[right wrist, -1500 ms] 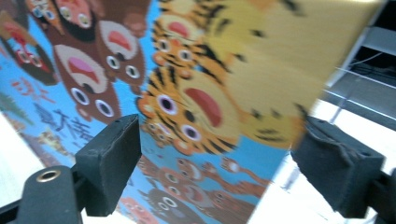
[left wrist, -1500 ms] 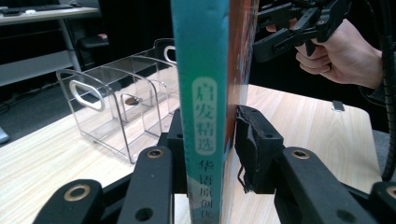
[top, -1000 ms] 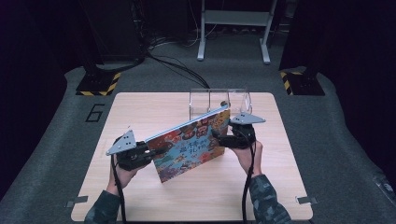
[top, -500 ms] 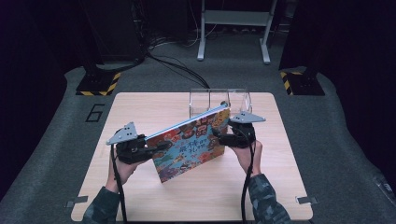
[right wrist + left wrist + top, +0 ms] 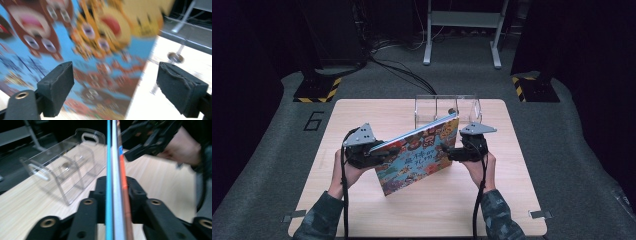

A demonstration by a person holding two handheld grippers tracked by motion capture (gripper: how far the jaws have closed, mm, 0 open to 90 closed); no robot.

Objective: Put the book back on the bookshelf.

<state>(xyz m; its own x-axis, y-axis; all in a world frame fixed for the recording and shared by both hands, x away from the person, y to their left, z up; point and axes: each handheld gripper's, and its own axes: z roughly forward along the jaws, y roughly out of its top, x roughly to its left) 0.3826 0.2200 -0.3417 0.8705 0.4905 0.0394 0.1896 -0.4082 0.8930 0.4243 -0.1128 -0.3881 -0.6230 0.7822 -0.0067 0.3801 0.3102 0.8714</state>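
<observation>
From above, the picture book (image 5: 417, 152) stands tilted on the wooden table (image 5: 512, 200), higher at its left end than a second ago, just before the clear plastic rack (image 5: 447, 106). The left gripper (image 5: 115, 185) clamps the thin glossy edge. The right gripper (image 5: 113, 88) has just been opening: its rubbery pads (image 5: 57, 82) stand wide, the book's corner loose between them. Slotting looks close.

Only thing actually readable is a big "6" (image 5: 314, 120) marked on the grey floor mat (image 5: 277, 150), just off the far-left corner of the surface. The picture book (image 5: 419, 156) has some white lettering on its cartoon cover, but it's too small and blurry to make out.
</observation>
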